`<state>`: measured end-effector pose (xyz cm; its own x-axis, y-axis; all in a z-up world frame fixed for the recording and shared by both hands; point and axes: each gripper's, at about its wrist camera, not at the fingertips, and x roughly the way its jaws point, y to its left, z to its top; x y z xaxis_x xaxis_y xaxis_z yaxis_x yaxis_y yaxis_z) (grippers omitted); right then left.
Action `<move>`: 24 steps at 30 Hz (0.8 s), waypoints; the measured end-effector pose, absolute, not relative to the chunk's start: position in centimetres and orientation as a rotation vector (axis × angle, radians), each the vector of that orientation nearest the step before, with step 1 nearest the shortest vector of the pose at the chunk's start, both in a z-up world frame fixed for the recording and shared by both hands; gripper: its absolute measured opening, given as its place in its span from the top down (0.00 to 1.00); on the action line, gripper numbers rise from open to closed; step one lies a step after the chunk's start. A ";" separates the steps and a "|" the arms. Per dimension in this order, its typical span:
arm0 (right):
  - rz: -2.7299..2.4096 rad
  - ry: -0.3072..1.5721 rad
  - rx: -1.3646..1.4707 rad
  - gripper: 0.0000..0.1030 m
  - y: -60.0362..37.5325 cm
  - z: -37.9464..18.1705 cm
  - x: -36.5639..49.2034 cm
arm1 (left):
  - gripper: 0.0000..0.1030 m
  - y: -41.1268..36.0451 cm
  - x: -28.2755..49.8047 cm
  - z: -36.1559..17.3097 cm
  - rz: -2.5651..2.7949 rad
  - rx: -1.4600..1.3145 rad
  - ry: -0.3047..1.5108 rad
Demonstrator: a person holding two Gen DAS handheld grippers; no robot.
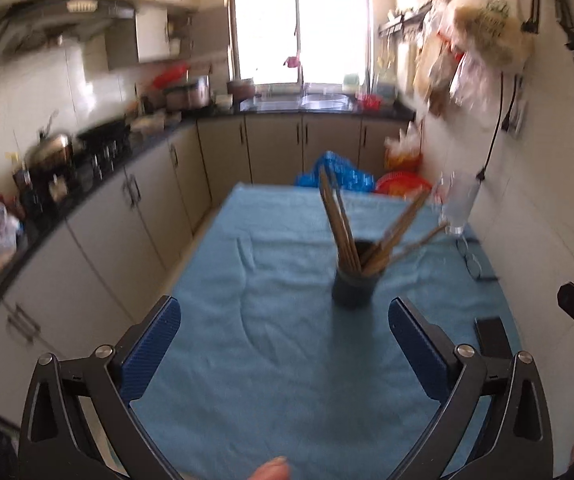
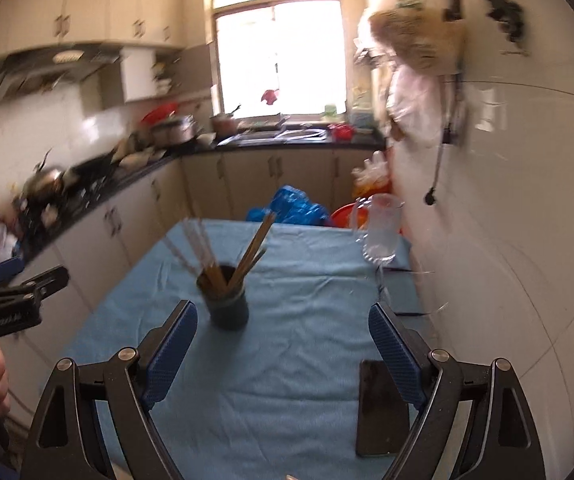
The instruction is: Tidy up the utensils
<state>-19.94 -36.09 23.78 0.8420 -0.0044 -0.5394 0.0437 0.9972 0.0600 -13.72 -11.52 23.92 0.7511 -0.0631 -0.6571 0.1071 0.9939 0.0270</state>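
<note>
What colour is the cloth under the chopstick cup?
Light blue cloth; right wrist view shows it best.

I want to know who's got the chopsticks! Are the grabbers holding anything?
Nothing. The left gripper and right gripper are open and empty; the chopsticks stand in the cup.

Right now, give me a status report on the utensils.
Left claw open, empty. Right claw open, empty. Wooden chopsticks standing in dark round cup on blue cloth. Nothing blocking.

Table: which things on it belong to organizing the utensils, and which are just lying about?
Belongs to the job:
- chopsticks, standing in the holder
- dark holder cup
- left tongs and right tongs, both open, holding nothing

Just lying about:
- glass mug
- eyeglasses
- black phone
- blue cloth covering the table
</note>
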 end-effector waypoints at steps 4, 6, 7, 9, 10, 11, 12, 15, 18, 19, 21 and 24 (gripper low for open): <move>0.038 0.594 0.060 0.12 -36.3 22.4 -20.5 | 0.00 -12.3 -14.3 22.5 -0.011 0.134 0.803; 0.054 0.624 0.077 0.12 -36.7 21.7 -20.6 | 0.00 -12.8 -14.5 22.1 -0.012 0.170 0.836; 0.057 0.636 0.085 0.12 -36.9 21.5 -20.5 | 0.00 -13.0 -14.6 22.0 -0.012 0.182 0.845; 0.056 0.634 0.092 0.12 -36.8 21.5 -20.8 | 0.00 -13.3 -14.6 22.2 -0.012 0.195 0.849; 0.052 0.624 0.092 0.12 -36.9 21.7 -21.0 | 0.00 -13.4 -14.6 22.4 -0.020 0.209 0.842; 0.044 0.609 0.090 0.12 -36.8 22.0 -21.3 | 0.00 -13.6 -14.6 22.6 -0.024 0.219 0.834; 0.037 0.599 0.089 0.12 -36.8 22.3 -21.4 | 0.00 -13.7 -14.5 22.9 -0.022 0.230 0.824; 0.003 0.587 0.098 0.12 -36.4 23.0 -21.8 | 0.00 -13.4 -14.2 23.4 -0.038 0.239 0.804; -0.035 0.560 0.104 0.12 -35.6 23.7 -22.4 | 0.00 -12.7 -14.1 23.5 -0.069 0.228 0.798; -0.041 0.557 0.106 0.12 -35.3 23.8 -22.5 | 0.00 -12.3 -14.0 23.5 -0.083 0.227 0.801; -0.048 0.570 0.114 0.12 -34.5 23.8 -22.3 | 0.00 -11.8 -13.8 23.3 -0.094 0.226 0.807; -0.059 0.576 0.104 0.12 -33.1 23.9 -22.2 | 0.00 -10.7 -13.3 22.9 -0.103 0.222 0.819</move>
